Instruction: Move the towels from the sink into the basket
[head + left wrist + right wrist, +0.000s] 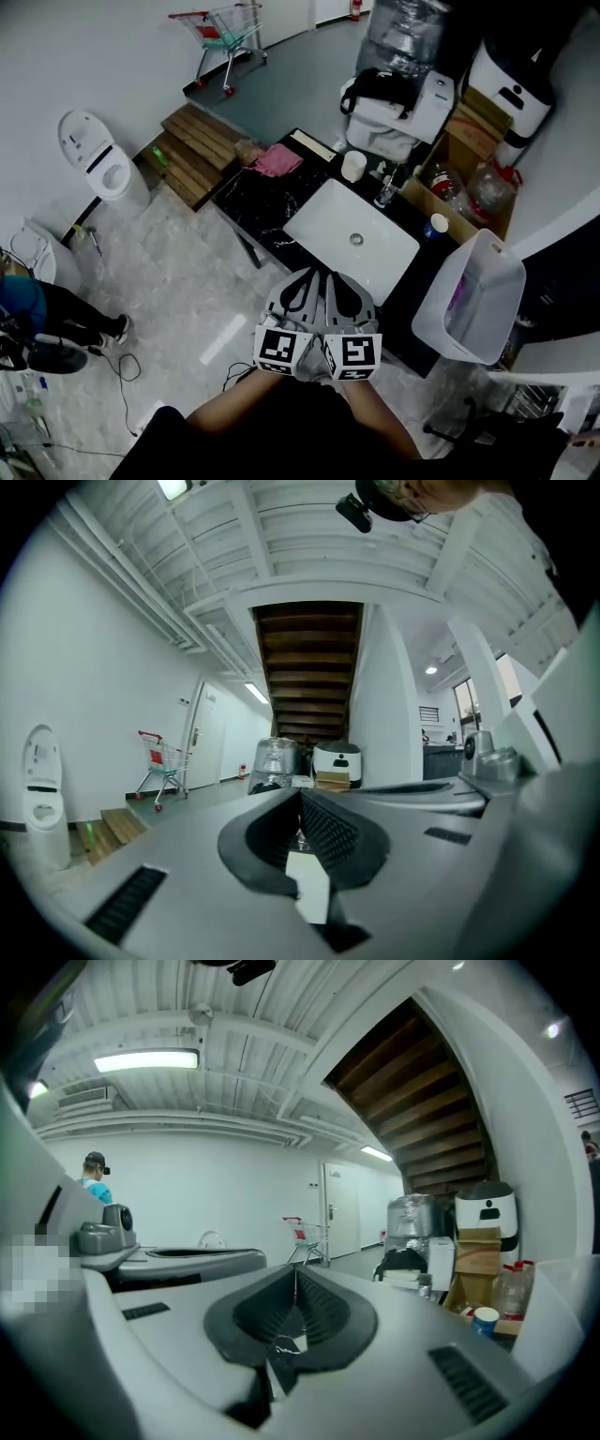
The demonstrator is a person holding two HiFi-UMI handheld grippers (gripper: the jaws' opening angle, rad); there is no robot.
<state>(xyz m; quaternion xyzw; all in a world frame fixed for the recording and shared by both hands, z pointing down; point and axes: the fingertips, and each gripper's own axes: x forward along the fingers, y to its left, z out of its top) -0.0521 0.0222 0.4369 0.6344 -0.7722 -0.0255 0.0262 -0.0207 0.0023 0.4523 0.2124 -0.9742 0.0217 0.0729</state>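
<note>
In the head view a white sink [380,253] is set in a black counter [246,202], and its basin holds no towel that I can see. A pink towel [278,160] lies on the counter's far left end. The white basket [487,323] stands right of the counter, with something pink-purple [457,294] inside. My left gripper [305,278] and right gripper [338,279] are held side by side over the counter's near edge, both shut and empty. In the gripper views the left gripper [300,808] and right gripper [294,1283] point level across the room.
A white cup [353,165], a bottle [386,192] and a blue cup [436,225] stand behind the sink. A water dispenser [401,42] and a cardboard box [461,159] are beyond. Wooden steps [192,150], a shopping cart [225,28] and a seated person [42,314] are on the left.
</note>
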